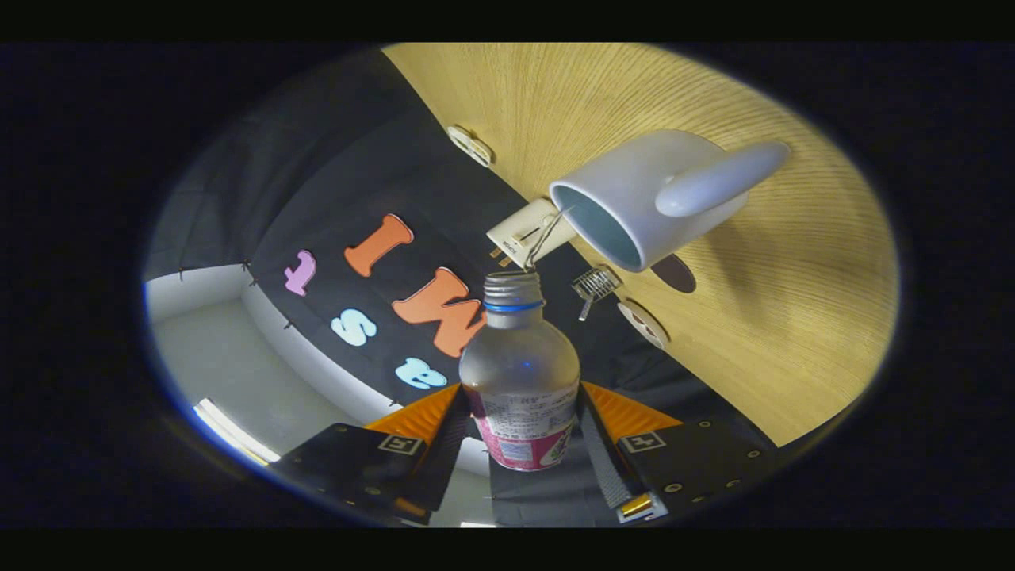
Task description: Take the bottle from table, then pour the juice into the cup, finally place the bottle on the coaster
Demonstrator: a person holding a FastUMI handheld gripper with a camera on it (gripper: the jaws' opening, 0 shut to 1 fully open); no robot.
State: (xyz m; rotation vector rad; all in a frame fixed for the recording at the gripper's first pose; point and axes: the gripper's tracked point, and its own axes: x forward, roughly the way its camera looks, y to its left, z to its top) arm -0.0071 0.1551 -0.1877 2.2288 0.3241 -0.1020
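Observation:
My gripper [521, 392] is shut on a clear plastic bottle [519, 361] with a pink and white label; both fingers press on its lower body. The bottle is uncapped, with a blue ring under its mouth. The whole view is rolled over, so the bottle is tipped with its mouth towards the white cup [634, 198] just beyond it. The cup stands on the wooden table [793, 317], its opening turned to the bottle and its handle on the far side. A thin glinting line runs from the bottle's mouth to the cup's rim. A dark round coaster [676, 273] lies right beside the cup.
A white plug-like box [523, 231] sits at the table's edge next to the cup's rim. A small wire-mesh piece [595, 283] and two white discs [469, 145] [642, 323] also lie along that edge. The black cloth wall rises behind the bottle.

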